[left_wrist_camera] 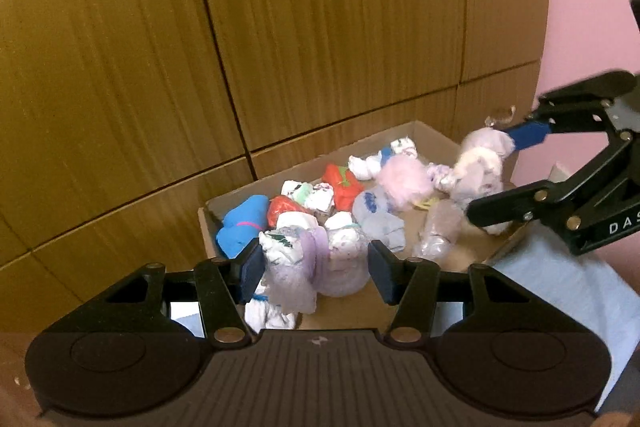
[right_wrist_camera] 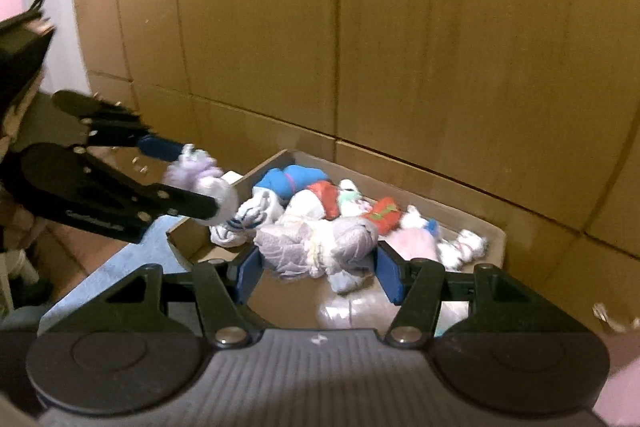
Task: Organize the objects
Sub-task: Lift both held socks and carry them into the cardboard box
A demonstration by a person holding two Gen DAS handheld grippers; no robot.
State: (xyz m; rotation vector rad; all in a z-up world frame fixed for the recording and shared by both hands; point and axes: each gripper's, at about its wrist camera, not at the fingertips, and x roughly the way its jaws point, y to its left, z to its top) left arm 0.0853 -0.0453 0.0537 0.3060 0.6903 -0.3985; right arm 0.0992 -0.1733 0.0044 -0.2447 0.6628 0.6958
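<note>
Wall: wooden panels (left_wrist_camera: 320,27) stand behind everything, with a pink wall to the side.
Surface: a light blue cloth (left_wrist_camera: 560,287) lies under and beside the box; what it covers I cannot tell.
Box: an open cardboard box (left_wrist_camera: 280,183) sits against the panels and holds a heap of rolled bundles that look like socks, though blur makes that uncertain.
Contents: a blue bundle (left_wrist_camera: 244,223) lies at one end, a red bundle (left_wrist_camera: 344,185) near the middle, a fluffy pink bundle (left_wrist_camera: 404,179) beyond it, with white ones scattered among them.
Left gripper (left_wrist_camera: 316,269): its jaws are clamped on a lilac-and-white bundle (left_wrist_camera: 304,267), which fills the gap between the blue pads and hangs above the near edge of the box.
Right gripper (right_wrist_camera: 318,273): its jaws grip a pale lilac-and-cream bundle (right_wrist_camera: 320,245), pressed between both pads and lifted over the heap.
Relation: each gripper shows in the other's view, both bundles held clear above the box, well apart from each other.
</note>
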